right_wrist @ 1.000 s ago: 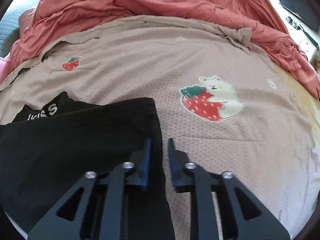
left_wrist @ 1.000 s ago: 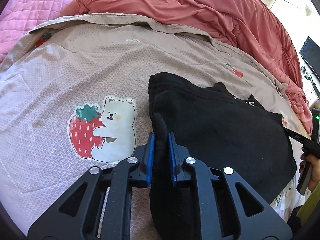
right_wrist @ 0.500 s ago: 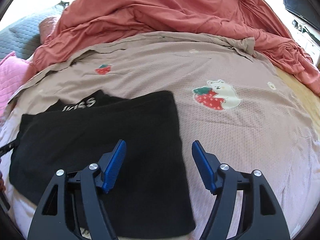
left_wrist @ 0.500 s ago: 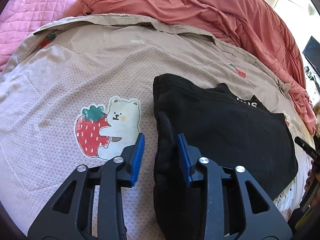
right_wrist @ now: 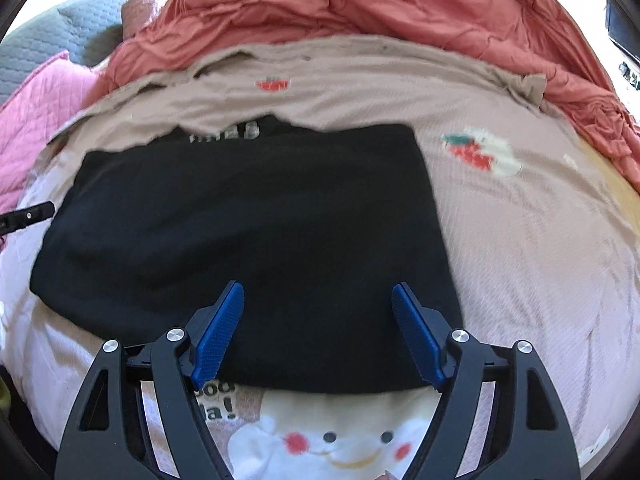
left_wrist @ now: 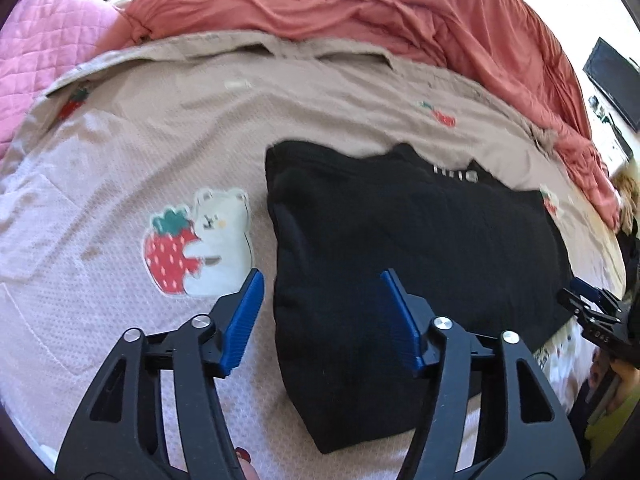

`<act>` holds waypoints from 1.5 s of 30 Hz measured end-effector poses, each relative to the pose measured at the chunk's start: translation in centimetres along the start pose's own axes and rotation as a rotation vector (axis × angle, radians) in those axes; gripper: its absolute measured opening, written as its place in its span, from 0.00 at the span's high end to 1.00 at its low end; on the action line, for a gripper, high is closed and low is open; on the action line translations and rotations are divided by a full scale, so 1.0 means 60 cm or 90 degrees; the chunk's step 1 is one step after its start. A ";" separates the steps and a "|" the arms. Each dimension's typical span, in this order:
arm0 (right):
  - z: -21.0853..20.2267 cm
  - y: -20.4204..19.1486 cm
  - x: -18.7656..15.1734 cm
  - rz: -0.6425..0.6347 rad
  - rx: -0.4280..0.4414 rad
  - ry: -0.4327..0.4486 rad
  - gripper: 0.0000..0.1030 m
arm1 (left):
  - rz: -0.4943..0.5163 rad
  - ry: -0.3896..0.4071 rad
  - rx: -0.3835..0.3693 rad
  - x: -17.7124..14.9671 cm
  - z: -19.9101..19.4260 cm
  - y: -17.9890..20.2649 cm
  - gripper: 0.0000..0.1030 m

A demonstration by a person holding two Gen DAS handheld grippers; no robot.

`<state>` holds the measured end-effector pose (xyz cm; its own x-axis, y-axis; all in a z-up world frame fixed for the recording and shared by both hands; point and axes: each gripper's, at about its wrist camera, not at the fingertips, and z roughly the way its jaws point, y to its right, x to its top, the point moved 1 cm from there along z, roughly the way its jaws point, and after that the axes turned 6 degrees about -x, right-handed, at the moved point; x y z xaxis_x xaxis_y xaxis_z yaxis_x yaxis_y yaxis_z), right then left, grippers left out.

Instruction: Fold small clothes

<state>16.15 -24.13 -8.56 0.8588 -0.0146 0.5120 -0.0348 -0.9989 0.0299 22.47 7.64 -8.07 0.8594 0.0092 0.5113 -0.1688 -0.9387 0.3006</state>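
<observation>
A black garment (left_wrist: 400, 248) lies folded flat on the beige printed bedsheet (left_wrist: 132, 152); white lettering shows at its far edge. It also shows in the right wrist view (right_wrist: 256, 232). My left gripper (left_wrist: 322, 320) is open and empty above the garment's left edge. My right gripper (right_wrist: 318, 334) is open and empty above the garment's near edge. The right gripper's tip shows at the right of the left wrist view (left_wrist: 592, 312).
A red duvet (left_wrist: 360, 12) is bunched along the far side of the bed. A pink quilted pillow (left_wrist: 44, 48) lies at the far left. A strawberry-and-bear print (left_wrist: 200, 244) sits left of the garment. A dark screen (left_wrist: 612, 80) stands at the far right.
Both grippers let go of the black garment, opened wide and drew back toward the near edge. The garment now lies flat on the sheet.
</observation>
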 end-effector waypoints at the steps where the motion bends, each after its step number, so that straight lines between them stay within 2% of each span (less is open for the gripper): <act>1: 0.007 -0.001 -0.003 -0.003 -0.003 -0.010 0.27 | 0.001 -0.012 0.005 -0.003 0.008 -0.002 0.45; 3: 0.017 -0.004 -0.009 -0.010 -0.012 -0.022 0.27 | -0.005 -0.049 0.016 -0.012 0.032 -0.012 0.44; 7: 0.024 -0.009 -0.009 -0.016 -0.021 -0.033 0.26 | -0.045 -0.063 0.001 -0.017 0.049 -0.034 0.38; 9: 0.018 -0.008 -0.007 -0.008 -0.018 -0.030 0.26 | -0.049 -0.056 0.002 -0.013 0.041 -0.036 0.38; 12: -0.006 -0.008 -0.008 0.020 0.016 -0.006 0.25 | -0.036 -0.034 0.012 -0.004 0.022 -0.032 0.39; 13: -0.013 -0.011 -0.007 0.020 0.018 0.000 0.18 | -0.039 -0.025 0.006 -0.001 0.014 -0.032 0.39; 17: -0.048 -0.040 -0.009 -0.008 0.024 0.040 0.17 | -0.056 -0.006 -0.014 0.010 -0.006 -0.037 0.37; 21: -0.080 -0.095 -0.008 -0.070 0.027 0.079 0.10 | -0.074 0.010 -0.010 0.017 -0.023 -0.051 0.34; 28: -0.115 -0.229 -0.003 -0.226 0.041 0.138 0.07 | -0.116 0.039 -0.009 0.033 -0.054 -0.091 0.30; 31: -0.117 -0.294 -0.009 -0.298 0.052 0.151 0.07 | -0.137 0.049 -0.015 0.036 -0.065 -0.110 0.22; 35: -0.113 -0.367 -0.025 -0.386 0.054 0.170 0.07 | -0.152 0.059 -0.024 0.039 -0.074 -0.122 0.22; 40: -0.095 -0.437 -0.050 -0.461 0.057 0.167 0.07 | -0.153 0.061 -0.035 0.043 -0.072 -0.121 0.22; 45: -0.078 -0.471 -0.066 -0.494 0.043 0.159 0.07 | -0.148 0.060 -0.045 0.044 -0.066 -0.115 0.18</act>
<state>11.35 4.35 -7.43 0.4865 0.6840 0.5436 0.5598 -0.7217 0.4072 24.02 15.48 -5.60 0.8311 0.2564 0.4935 -0.0084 -0.8815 0.4721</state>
